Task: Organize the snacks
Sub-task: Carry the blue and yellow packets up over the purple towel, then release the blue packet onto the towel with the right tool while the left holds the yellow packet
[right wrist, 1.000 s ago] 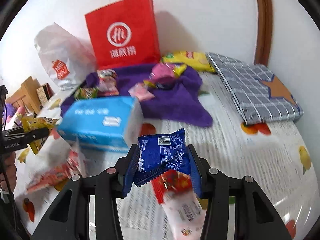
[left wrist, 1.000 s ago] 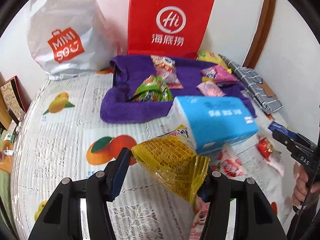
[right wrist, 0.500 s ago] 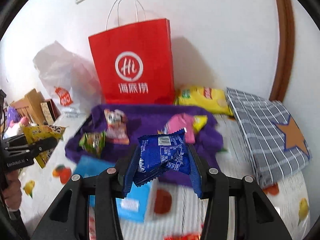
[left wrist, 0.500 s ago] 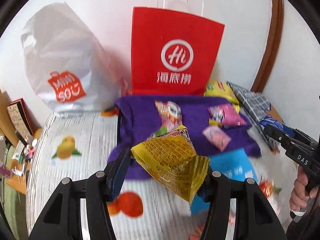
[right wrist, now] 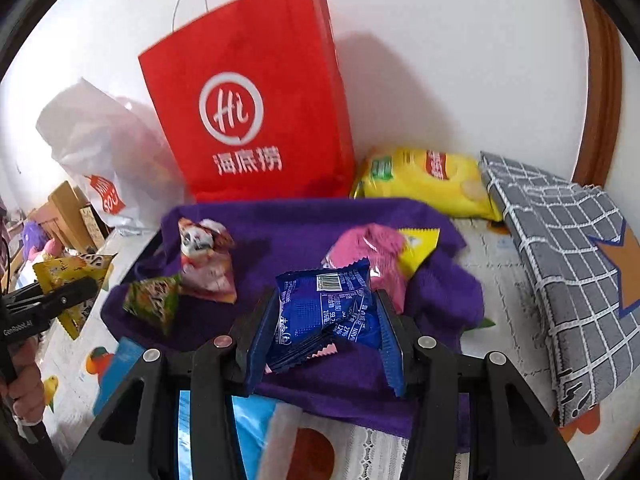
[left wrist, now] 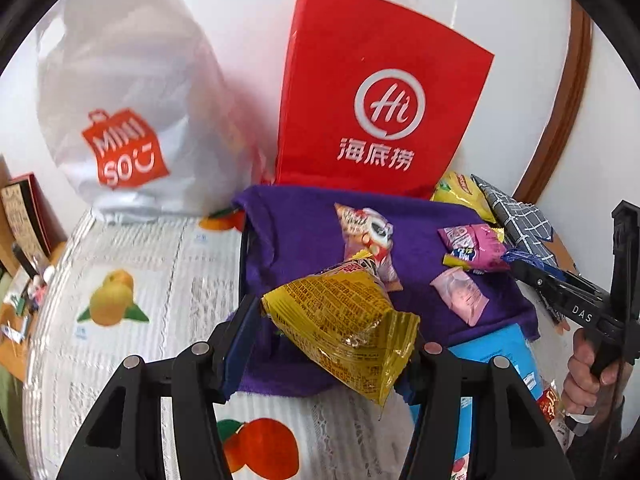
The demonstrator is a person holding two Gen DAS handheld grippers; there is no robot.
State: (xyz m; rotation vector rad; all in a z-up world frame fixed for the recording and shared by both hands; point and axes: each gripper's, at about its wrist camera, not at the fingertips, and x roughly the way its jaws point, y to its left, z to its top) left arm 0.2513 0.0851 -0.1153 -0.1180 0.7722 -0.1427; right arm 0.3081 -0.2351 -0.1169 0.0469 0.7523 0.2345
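White lace cloth printed with oranges [left wrist: 120, 300] covers the table on which everything is laid out. Nearest the left-wrist camera, the left gripper [left wrist: 332, 344] is clamped on a crinkled yellow snack packet [left wrist: 344, 336], which is pinched between both fingers and held above the near edge of a purple towel [left wrist: 304, 236]. Nearest the right-wrist camera, the right gripper [right wrist: 324, 320] is closed on a blue snack packet [right wrist: 328, 312], gripped at its sides and suspended over the same towel. A light-blue tissue pack [right wrist: 124, 360] is seen just in front of the towel. On the towel, a green triangular packet [right wrist: 154, 302], a panda-printed packet [right wrist: 206, 260], a pink packet [right wrist: 372, 248] and a small yellow packet [right wrist: 418, 246] are spread out, the last two touching. Beyond the towel, a yellow chip bag [right wrist: 428, 184] is lying beside a grey checked cloth [right wrist: 568, 264]. Against the white wall, a red paper bag [right wrist: 248, 100] is stood upright, with a white plastic bag [left wrist: 124, 112] beside it.
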